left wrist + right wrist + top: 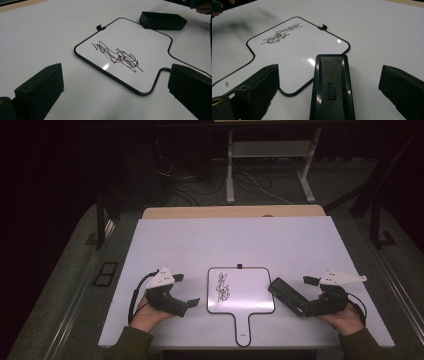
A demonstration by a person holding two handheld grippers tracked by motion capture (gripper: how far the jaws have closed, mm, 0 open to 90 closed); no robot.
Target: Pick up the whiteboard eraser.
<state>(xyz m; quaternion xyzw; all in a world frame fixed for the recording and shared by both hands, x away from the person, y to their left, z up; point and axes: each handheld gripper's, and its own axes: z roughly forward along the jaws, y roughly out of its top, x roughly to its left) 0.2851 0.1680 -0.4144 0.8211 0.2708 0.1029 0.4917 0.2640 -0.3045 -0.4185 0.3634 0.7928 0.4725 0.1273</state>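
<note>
The black eraser (333,87) lay at the lower centre of the right gripper view, between the spread jaws of the right claw (327,95), untouched, its long axis running straight ahead toward the scribbled whiteboard (294,47). The left claw (112,95), also spread and empty, rested farther off on the surface (175,240).

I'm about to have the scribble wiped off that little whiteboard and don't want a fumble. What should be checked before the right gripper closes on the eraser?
1. Right gripper jaws open: ok, they stand wide apart.
2. Eraser between the jaws: ok, lying lengthwise, pads not touching it.
3. Eraser overlaps the whiteboard edge: ok, its far end overlaps the right rim.
4. Scribble unobstructed: ok.
5. Left gripper clear of the board: ok, open, just left of it.
6. Board fixed against sliding: cannot tell.
</note>
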